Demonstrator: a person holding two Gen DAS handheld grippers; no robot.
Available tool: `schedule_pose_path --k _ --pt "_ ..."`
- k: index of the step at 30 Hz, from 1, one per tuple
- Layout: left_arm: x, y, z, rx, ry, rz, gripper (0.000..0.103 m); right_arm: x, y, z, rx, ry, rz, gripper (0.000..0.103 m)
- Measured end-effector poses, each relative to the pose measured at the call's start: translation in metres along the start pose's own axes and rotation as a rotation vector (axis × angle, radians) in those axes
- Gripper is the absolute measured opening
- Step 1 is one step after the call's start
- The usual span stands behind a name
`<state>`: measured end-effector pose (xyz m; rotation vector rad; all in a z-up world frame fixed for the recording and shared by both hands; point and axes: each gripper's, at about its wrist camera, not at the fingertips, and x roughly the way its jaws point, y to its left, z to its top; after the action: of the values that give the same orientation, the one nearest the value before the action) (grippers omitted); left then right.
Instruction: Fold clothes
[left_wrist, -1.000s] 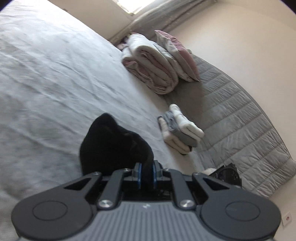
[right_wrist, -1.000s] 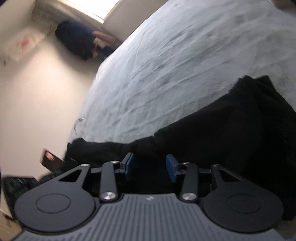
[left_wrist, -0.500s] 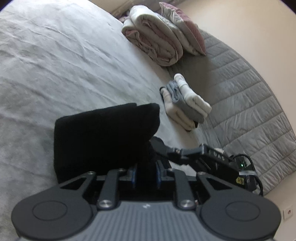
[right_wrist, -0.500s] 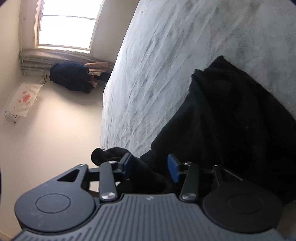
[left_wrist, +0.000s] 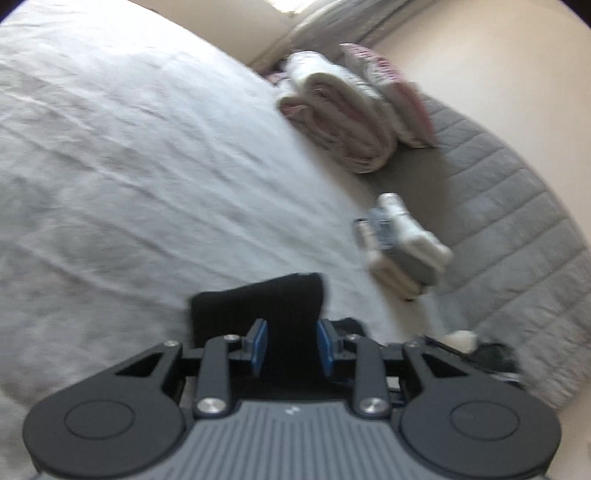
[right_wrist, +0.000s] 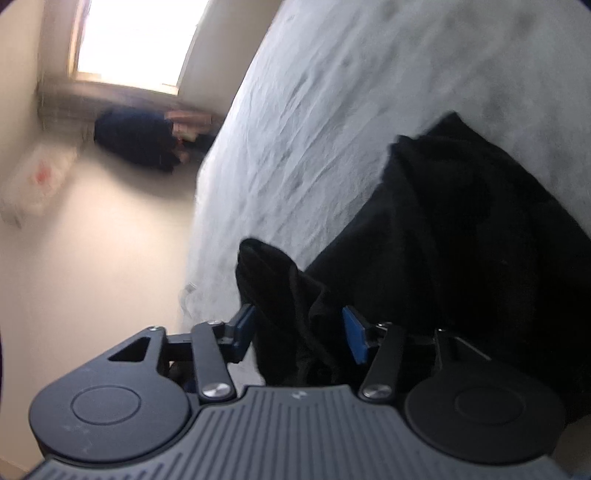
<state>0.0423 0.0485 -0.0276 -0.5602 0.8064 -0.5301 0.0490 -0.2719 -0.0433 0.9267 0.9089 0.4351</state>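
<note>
A black garment (left_wrist: 255, 302) lies folded on the pale bed sheet (left_wrist: 129, 166), straight ahead of my left gripper (left_wrist: 290, 347). Its jaws are opening, the blue pads stand apart, and the garment's near edge fills the gap between them. In the right wrist view the same black garment (right_wrist: 461, 240) spreads to the right over the sheet (right_wrist: 351, 92). A bunched fold of it rises between the jaws of my right gripper (right_wrist: 299, 332). Those jaws are closing, and both blue pad faces still show bare.
Further right on the bed sit a small stack of folded clothes (left_wrist: 402, 247), a rolled duvet (left_wrist: 340, 114) and a pillow (left_wrist: 391, 92), on a grey quilted cover (left_wrist: 517, 221). The right wrist view shows the bed's edge, a window (right_wrist: 125, 37) and a dark blue pile (right_wrist: 136, 144).
My left gripper's jaws, shut on the black cloth a second ago, have parted. The cloth went from a raised bunch to a flat folded block. A fold has come between the right jaws.
</note>
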Motion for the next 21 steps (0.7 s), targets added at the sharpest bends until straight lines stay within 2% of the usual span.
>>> schedule_pose_path --k 2,4,6,9,15,19,21 --pt "-0.001 0.000 0.000 0.017 -0.014 0.041 0.025 0.003 0.014 -0.005 -0.105 0.008 -0.055 0.040" --pt "-0.002 0.000 0.000 0.032 -0.027 0.072 0.025 0.005 0.024 -0.010 -0.183 0.018 -0.087 0.016" --pt "-0.003 -0.002 0.000 0.044 -0.039 0.089 0.025 0.003 0.035 -0.015 -0.254 0.006 -0.112 0.016" --pt "-0.003 -0.004 -0.001 0.065 -0.056 0.109 0.025 -0.013 0.043 -0.018 -0.286 -0.043 -0.083 0.014" --pt "0.003 -0.011 -0.006 0.106 -0.071 0.098 0.025 -0.045 0.044 -0.002 -0.238 -0.117 -0.009 0.014" --pt "0.013 -0.022 -0.014 0.147 -0.060 0.074 0.025 -0.054 0.038 0.011 -0.183 -0.157 -0.004 0.014" --pt "0.017 -0.028 -0.018 0.164 -0.055 0.061 0.025 -0.058 0.025 0.014 -0.116 -0.162 -0.005 0.014"
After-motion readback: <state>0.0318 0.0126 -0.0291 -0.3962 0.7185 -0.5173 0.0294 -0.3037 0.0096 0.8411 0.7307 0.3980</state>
